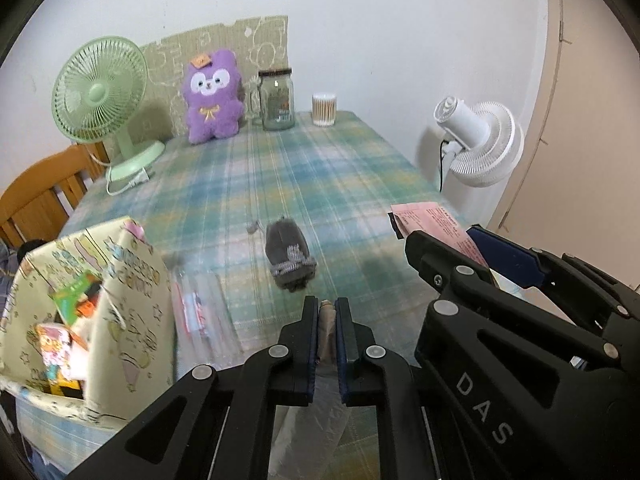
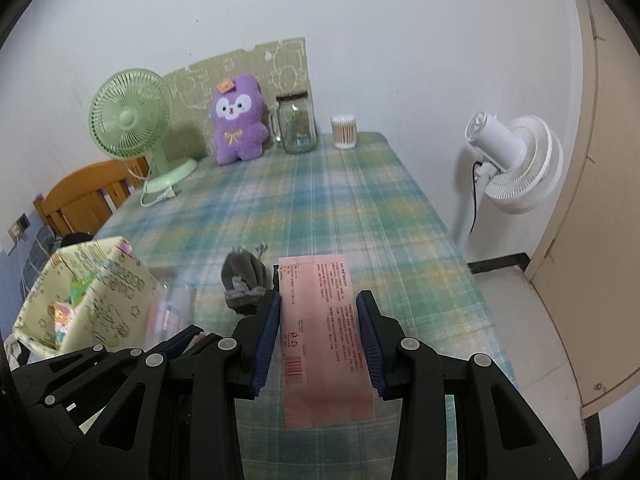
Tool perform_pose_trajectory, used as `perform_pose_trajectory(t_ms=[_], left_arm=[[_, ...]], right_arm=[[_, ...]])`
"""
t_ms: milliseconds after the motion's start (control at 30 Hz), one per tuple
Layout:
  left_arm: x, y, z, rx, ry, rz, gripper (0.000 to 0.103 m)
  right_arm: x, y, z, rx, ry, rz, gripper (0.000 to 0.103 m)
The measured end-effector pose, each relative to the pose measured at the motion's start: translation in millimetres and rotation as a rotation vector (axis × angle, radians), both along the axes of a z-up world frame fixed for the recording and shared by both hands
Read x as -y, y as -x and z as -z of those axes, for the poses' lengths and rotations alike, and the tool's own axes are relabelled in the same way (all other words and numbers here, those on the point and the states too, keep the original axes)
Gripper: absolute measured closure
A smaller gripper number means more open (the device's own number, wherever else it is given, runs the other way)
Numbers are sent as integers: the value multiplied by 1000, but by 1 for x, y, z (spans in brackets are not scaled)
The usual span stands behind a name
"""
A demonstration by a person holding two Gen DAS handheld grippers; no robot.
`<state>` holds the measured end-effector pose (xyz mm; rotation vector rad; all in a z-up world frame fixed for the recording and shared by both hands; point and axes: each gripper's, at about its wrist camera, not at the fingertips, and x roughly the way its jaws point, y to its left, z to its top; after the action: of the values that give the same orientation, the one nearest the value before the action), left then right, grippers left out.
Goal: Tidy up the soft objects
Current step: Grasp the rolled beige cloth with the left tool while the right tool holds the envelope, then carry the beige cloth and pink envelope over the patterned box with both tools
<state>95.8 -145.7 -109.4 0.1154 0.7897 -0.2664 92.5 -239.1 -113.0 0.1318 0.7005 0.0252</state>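
Note:
A small grey plush (image 1: 290, 255) lies on the plaid tablecloth, also in the right wrist view (image 2: 241, 280). A purple plush bear (image 1: 213, 96) (image 2: 238, 119) sits upright at the table's back. A yellow patterned fabric bin (image 1: 92, 308) (image 2: 86, 300) stands at the left, holding colourful packets. My left gripper (image 1: 328, 310) is shut on a thin, clear plastic bag (image 1: 320, 412) that hangs below it. My right gripper (image 2: 318, 300) is open, its fingers on either side of a pink paper packet (image 2: 324, 344) that lies between them; it also shows in the left wrist view (image 1: 436, 226).
A green desk fan (image 1: 100, 100) stands at the back left, a glass jar (image 1: 276, 100) and a cotton swab tub (image 1: 324, 109) at the back. A white floor fan (image 1: 480, 144) stands off the right edge. A wooden chair (image 1: 44, 196) is at the left.

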Motion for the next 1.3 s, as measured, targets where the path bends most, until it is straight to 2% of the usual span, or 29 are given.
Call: perform_pose_trajectory(t_ms=[733, 1300], left_arm=[[-17, 22, -60, 136, 30, 29, 98], [-59, 11, -74, 185, 17, 21, 98]], right_arm=[[-17, 25, -65, 123, 27, 36, 60], [-58, 14, -78, 149, 38, 17, 60]])
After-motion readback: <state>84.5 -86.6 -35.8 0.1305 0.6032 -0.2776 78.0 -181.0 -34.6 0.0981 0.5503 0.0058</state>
